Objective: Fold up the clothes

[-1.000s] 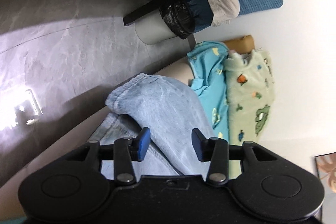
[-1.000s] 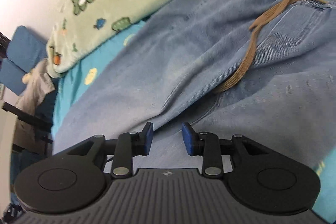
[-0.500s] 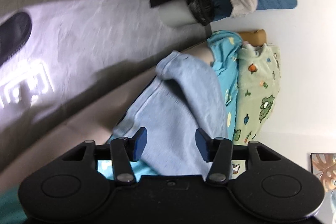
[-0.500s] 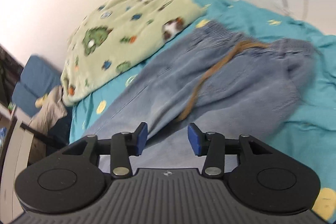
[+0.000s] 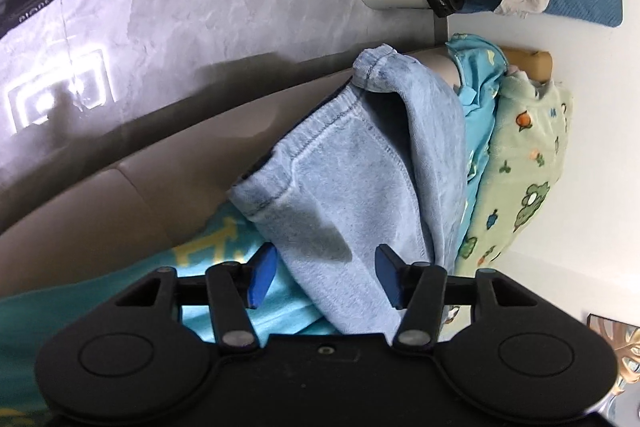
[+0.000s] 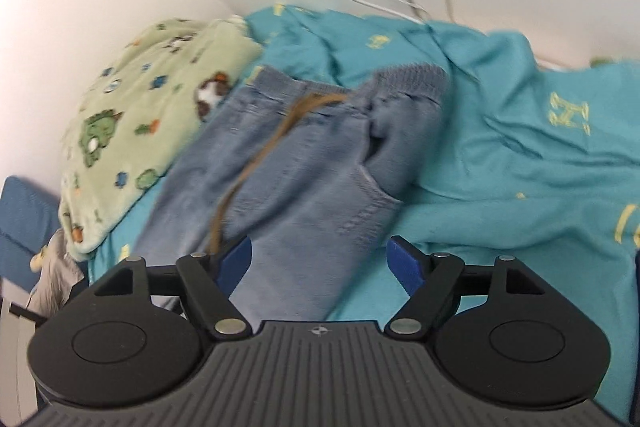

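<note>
Lying flat: jeans (image 6: 304,163) on teal sheet (image 6: 500,163), claws spread

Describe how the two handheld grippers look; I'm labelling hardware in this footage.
Both share one build: the left gripper and right gripper have matte black linkage arms with silver pivot rivets, blue rectangular pads on the jaws, and two round black discs. The right one's body is ribbed grey with a small compass-like mark. No cables or sleeves show.

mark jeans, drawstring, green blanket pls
jeans (image 6: 304,187): right wrist view, front of one leg.
drawstring (image 6: 256,163): right wrist view, mid-length of the brown cord.
green blanket (image 6: 132,131): right wrist view, middle of the printed fleece.
</note>
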### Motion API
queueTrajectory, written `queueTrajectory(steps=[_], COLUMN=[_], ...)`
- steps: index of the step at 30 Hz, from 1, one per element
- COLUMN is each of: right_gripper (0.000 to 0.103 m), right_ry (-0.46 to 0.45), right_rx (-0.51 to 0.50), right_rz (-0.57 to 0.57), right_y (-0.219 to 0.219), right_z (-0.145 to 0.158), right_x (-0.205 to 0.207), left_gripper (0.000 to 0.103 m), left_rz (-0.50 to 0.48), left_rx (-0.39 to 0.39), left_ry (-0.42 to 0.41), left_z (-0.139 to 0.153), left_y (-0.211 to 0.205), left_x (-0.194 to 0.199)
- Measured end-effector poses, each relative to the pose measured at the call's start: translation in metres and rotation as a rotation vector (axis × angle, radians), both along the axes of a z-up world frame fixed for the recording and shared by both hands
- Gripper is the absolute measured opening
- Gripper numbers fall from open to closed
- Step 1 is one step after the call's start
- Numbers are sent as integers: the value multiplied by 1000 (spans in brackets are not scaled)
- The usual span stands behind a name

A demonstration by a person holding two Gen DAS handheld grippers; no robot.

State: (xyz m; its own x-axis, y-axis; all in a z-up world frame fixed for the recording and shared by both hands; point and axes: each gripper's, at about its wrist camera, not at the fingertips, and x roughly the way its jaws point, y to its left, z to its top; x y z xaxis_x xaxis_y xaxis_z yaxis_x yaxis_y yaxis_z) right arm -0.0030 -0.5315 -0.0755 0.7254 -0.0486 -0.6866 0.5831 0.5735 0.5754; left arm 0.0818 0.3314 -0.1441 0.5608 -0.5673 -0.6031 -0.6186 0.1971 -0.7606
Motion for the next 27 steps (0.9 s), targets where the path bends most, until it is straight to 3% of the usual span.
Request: queueTrajectory(steps=[7, 9, 12, 13, 14, 19, 27], right_gripper=[77, 77, 74, 67, 53, 12, 5], right_ry=[39, 44, 22, 15, 14, -12, -80], right_rx=[47, 60, 91, 98, 88, 64, -24], right_rz=[-83, -127, -171, -185, -190, -222, -163], right_y=[-25, -32, -40, -43, -43, -41, -30], right_z=[-33, -39, -45, -47, -48, -43, 20], right_x=[16, 21, 29, 32, 35, 39, 47], left_gripper=[48, 43, 25, 14, 5, 2, 1], left_rz=[26, 32, 30, 46, 67, 116, 210], left_rx=[-4, 2, 23, 32, 42, 100, 106], left_ry=[-20, -13, 3, 5, 7, -45, -116], left_z=[-5, -5, -6, -5, -4, 16, 59], left_y=[-14, -16, -18, -18, -17, -13, 14], left_x=[16, 20, 26, 25, 24, 18, 14])
